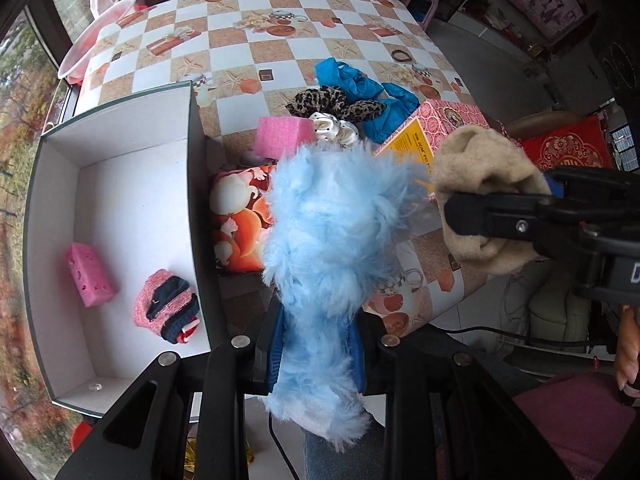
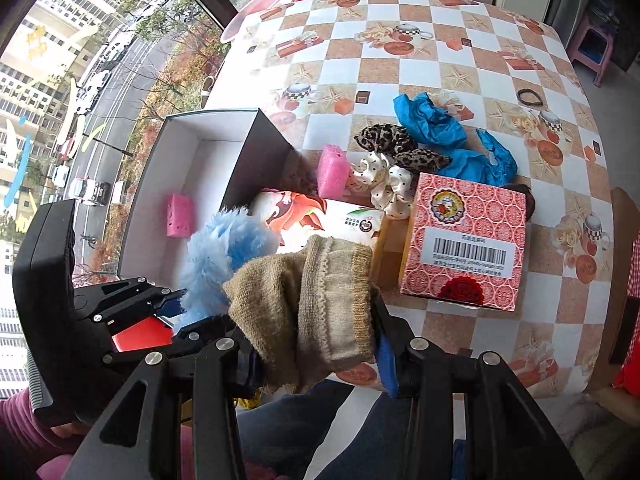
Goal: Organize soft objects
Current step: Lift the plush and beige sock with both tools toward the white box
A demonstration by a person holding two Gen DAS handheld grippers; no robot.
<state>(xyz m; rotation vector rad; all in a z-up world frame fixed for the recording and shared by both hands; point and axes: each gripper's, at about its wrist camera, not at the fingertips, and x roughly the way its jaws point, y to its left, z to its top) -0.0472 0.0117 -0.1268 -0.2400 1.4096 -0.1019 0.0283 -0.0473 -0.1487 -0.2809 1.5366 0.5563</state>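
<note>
1. Left gripper (image 1: 318, 344) points steeply down beside the open box (image 1: 120, 152); its jaws are clamped on a fluffy blue piece (image 1: 324, 240), held above the table edge.
2. Right gripper (image 2: 316, 354) points straight down, its jaws clamped on a folded beige sock (image 2: 316, 300), just beside the blue piece.
3. The left view shows the box floor: a pink sponge (image 1: 90, 274) and a pink-and-navy knitted item (image 1: 168, 304), possibly a sock.
4. The right view hides the knitted item; it shows the barcode on the red patterned carton (image 2: 466, 240).
5. On the checked tablecloth (image 2: 400, 80): pink foam block (image 2: 332, 170), leopard scrunchie (image 2: 394, 142), white dotted scrunchie (image 2: 386, 182), blue crumpled covers (image 2: 432, 120), black hair tie (image 2: 530, 96).
</note>
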